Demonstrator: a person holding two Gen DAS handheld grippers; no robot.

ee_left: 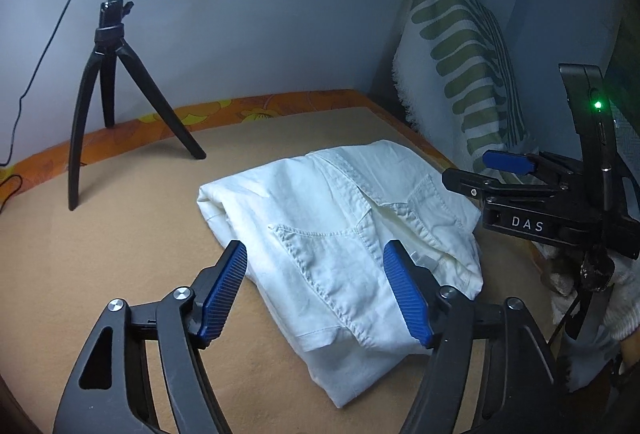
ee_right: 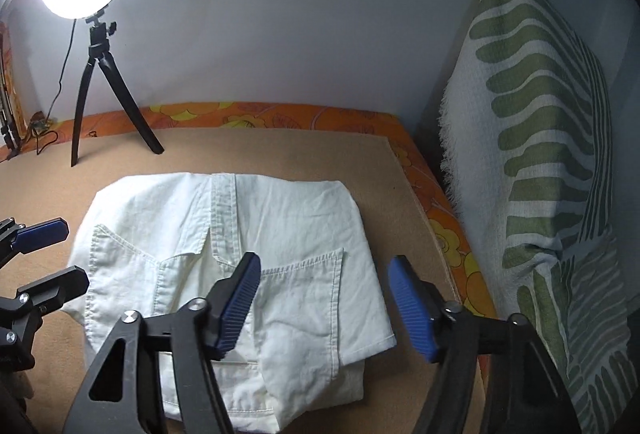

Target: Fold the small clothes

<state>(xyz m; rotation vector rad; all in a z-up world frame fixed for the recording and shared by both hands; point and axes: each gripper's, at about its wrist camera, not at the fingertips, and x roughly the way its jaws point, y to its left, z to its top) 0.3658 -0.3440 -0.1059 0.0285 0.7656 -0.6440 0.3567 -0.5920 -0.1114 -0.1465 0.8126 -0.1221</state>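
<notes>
The white shorts (ee_right: 224, 274), folded with pockets showing, lie below both spread, empty hand-held grippers, left (ee_left: 316, 294) and right (ee_right: 324, 304).

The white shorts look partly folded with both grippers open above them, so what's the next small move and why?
Probably lower the right gripper and close it on the near right corner of the shorts, where layers stick out unevenly. Both grippers are open and hold nothing; the left gripper hovers over the opposite side. The bundle looks lumpy, not squared, so it likely needs one more fold or some tidying.
</notes>
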